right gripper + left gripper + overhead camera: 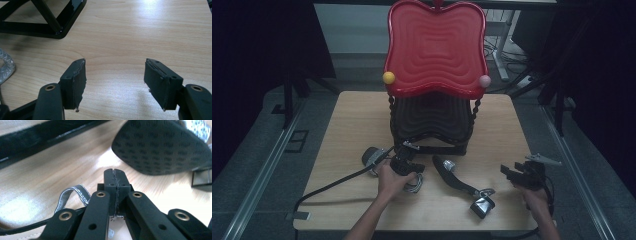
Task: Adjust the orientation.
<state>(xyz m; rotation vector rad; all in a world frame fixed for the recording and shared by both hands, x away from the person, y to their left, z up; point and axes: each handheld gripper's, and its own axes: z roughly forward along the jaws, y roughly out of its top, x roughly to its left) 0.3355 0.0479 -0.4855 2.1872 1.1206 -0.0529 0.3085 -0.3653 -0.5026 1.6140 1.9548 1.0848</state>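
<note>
- At the twelve o'clock edge of the wooden worktop (347, 130) stands a two-tier rack (432, 120): a glossy red ridged tray (434, 47) on top and a black ridged tray (432, 117) below, on a black frame.
- A yellow ball (388, 77) caps the red tray's front corner at nine o'clock; a pale pink ball (484, 80) caps the corner at three o'clock.
- In the high view, the left claw (410, 146) sits just in front of the rack's base, held in the person's left hand (393, 181), with a black cable (332, 186) trailing toward seven o'clock.
- In the left gripper view, the left claw (115, 178) has its jaws pressed together; whether anything thin is pinched between them I cannot tell.
- Beside that claw lies a silver strap loop (72, 195), and a shoe's dark patterned sole (162, 147) fills the space at one o'clock.
- A black high-heeled sandal (457, 180) lies on its side near the worktop's centre, its block heel (482, 206) toward five o'clock.
- Another shoe (373, 156) rests just at nine o'clock of the left hand.
- The right claw (510, 172), at four o'clock on the worktop, is held in the right hand (534, 197).
- In the right gripper view, the right claw (115, 77) is spread wide over bare wood with nothing between the jaws.
</note>
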